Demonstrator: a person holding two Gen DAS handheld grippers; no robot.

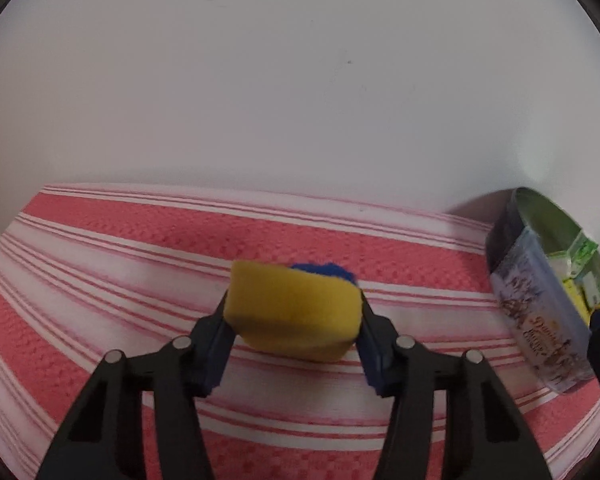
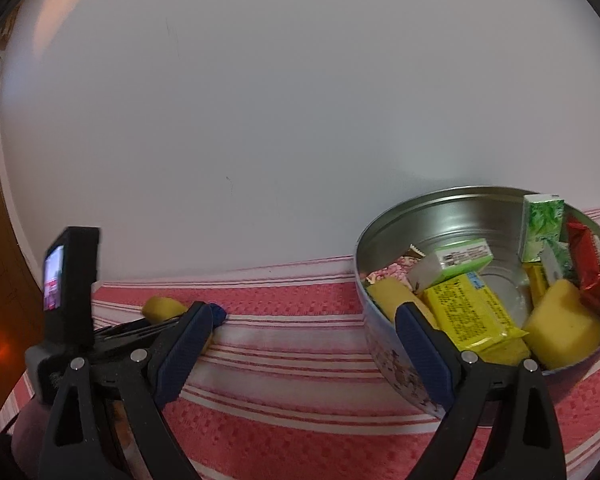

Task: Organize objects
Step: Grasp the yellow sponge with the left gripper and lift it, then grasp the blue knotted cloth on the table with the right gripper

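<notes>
Left wrist, sponge [image 1: 294, 306] between left tongs [image 1: 294, 320]

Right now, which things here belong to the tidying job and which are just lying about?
Job:
left tool, shut on yellow sponge
round tin, holding packets and sponges
right tool, open beside the tin

Lying about:
striped cloth
white wall

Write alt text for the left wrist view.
The left gripper is shut on a yellow sponge with a blue backing, held above a red and white striped cloth. At the right edge sits a round tin with small packets inside, and a plain white wall fills the background.
</notes>
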